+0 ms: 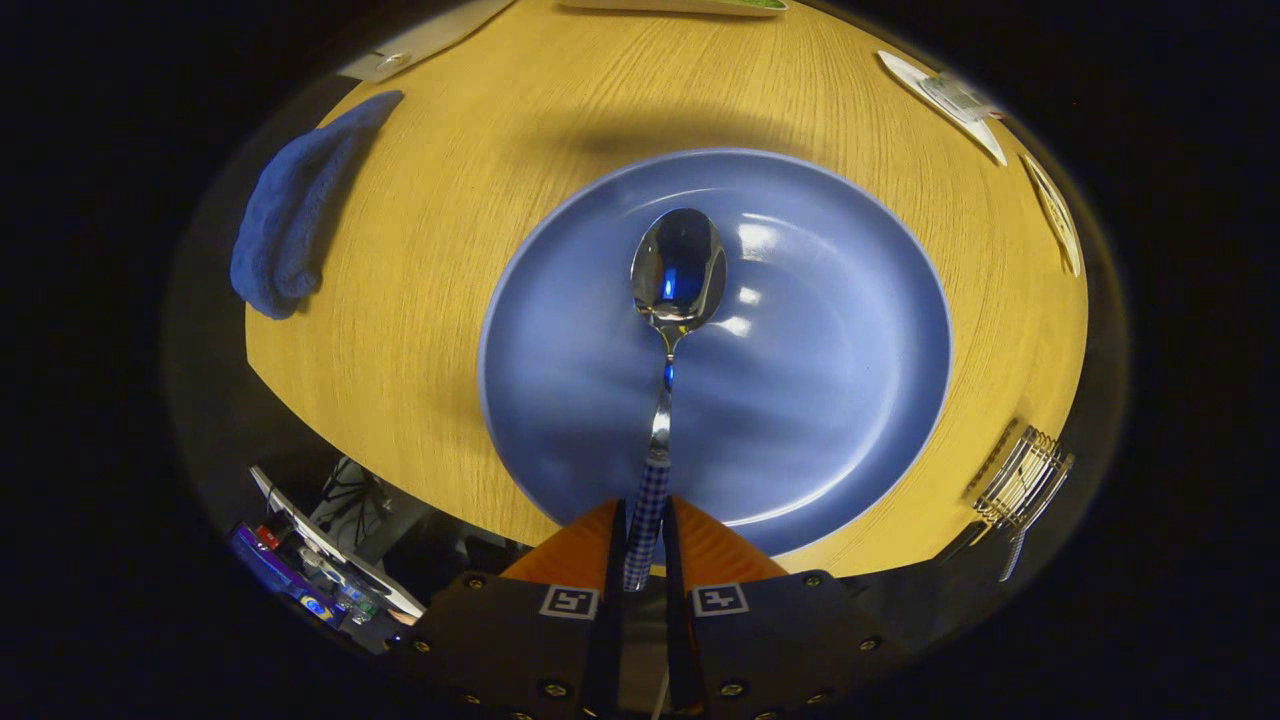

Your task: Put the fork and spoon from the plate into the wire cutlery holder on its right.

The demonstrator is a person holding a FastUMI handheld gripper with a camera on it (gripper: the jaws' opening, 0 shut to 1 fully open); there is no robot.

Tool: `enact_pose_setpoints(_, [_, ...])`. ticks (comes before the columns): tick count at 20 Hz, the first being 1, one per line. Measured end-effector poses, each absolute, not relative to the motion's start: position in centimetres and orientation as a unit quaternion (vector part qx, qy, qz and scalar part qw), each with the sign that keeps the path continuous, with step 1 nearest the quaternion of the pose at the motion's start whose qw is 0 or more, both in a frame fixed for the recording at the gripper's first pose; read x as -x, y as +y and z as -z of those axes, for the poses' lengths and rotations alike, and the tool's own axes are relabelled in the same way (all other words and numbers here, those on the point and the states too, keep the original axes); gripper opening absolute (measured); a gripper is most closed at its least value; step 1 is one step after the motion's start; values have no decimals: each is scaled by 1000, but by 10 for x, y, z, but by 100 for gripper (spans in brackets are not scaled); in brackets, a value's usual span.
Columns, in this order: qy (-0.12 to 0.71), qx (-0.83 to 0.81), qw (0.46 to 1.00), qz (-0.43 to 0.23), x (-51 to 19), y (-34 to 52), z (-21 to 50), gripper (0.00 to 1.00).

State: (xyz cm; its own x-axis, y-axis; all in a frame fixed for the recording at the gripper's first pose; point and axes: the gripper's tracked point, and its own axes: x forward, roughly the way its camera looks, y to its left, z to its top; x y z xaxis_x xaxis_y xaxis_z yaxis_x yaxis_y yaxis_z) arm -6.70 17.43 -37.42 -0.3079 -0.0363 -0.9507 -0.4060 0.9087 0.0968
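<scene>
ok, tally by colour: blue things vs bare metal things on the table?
Blue: 2, the plate and the cloth.
Metal: 2, the spoon gripped in the tool and the wire cutlery holder.
Total: 4.

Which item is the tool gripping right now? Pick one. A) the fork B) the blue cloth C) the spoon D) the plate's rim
C: the tool has both fingers closed on the checked handle of the spoon, whose bowl hangs over the blue plate.
</scene>
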Motion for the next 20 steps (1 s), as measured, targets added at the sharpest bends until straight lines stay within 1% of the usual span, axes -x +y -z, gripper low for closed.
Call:
enact_pose_setpoints(5, [787, 162, 570, -171, 68, 169, 376, 20])
enact_pose_setpoints(6, [784, 165, 576, -163, 71, 162, 382, 20])
enact_pose_setpoints(7, [786, 172, 569, -172, 64, 163, 373, 11])
enact_pose_setpoints(12, [790, 167, 558, -194, 68, 160, 367, 11])
enact_pose_setpoints(17, [786, 182, 550, -217, 64, 140, 349, 11])
enact_pose_setpoints(20, [774, 200, 558, -223, 55, 121, 336, 11])
